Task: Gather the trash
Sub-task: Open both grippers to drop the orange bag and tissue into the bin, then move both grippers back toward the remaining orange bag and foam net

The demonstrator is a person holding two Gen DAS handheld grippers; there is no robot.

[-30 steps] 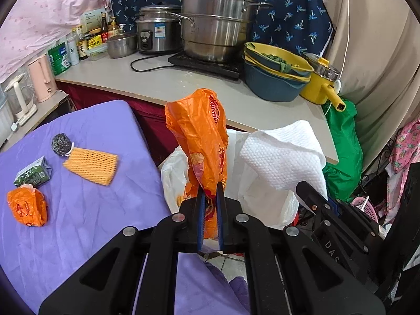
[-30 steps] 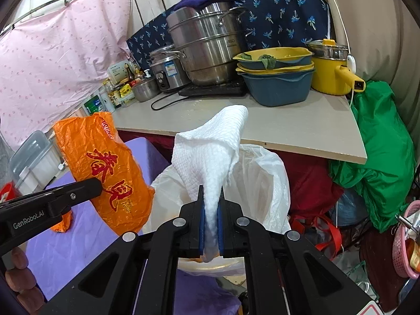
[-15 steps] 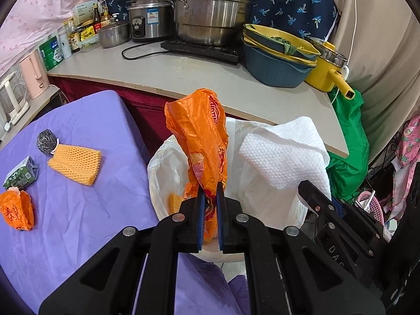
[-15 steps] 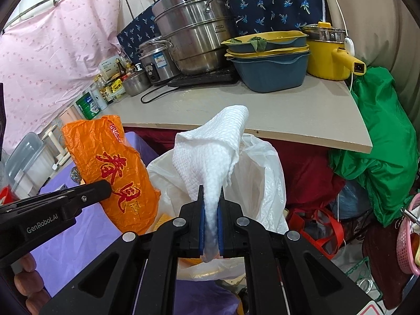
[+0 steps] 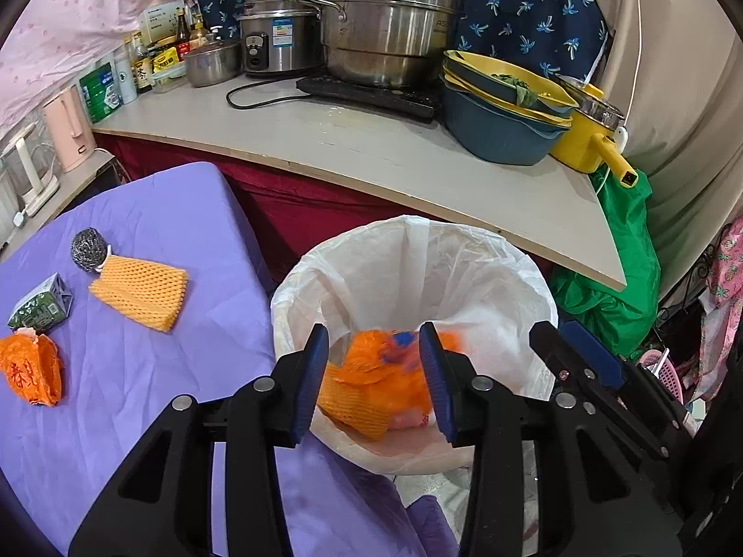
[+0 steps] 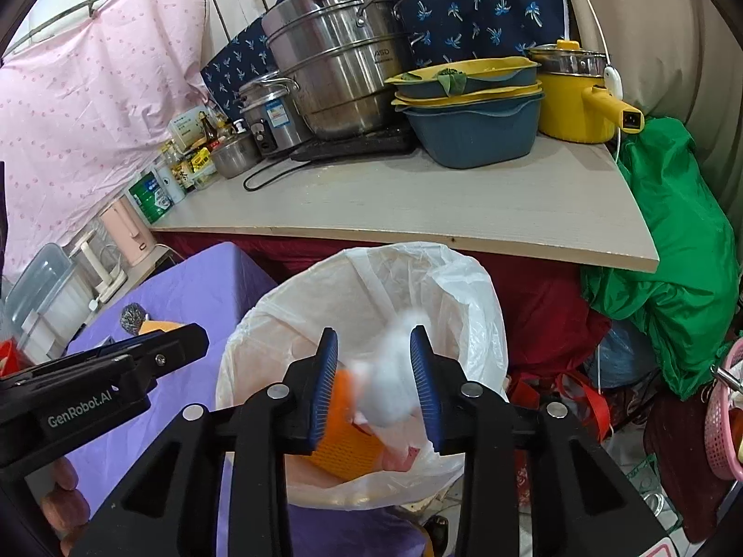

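Observation:
A bin lined with a white plastic bag (image 5: 487, 269) (image 6: 464, 288) stands beside the purple table. My left gripper (image 5: 377, 376) is open right above it. A blurred orange plastic bag (image 5: 385, 362) drops between its fingers onto an orange foam net inside the bin. My right gripper (image 6: 374, 378) is open over the same bin. A blurred white paper towel (image 6: 390, 394) falls between its fingers. On the purple table (image 5: 139, 371) lie an orange foam net (image 5: 139, 290), a steel scourer (image 5: 88, 243), a green carton (image 5: 39, 308) and a crumpled orange bag (image 5: 32, 373).
A beige counter (image 5: 371, 148) behind the bin holds steel pots, a rice cooker, stacked blue and yellow basins and a yellow pot. A green bag (image 6: 673, 250) hangs at the counter's right end. A pink basket (image 6: 724, 417) sits on the floor at right.
Both grippers have opened. The orange bag and the white paper towel have left the fingers and are dropping into the bin. Both grippers came lower over the bin.

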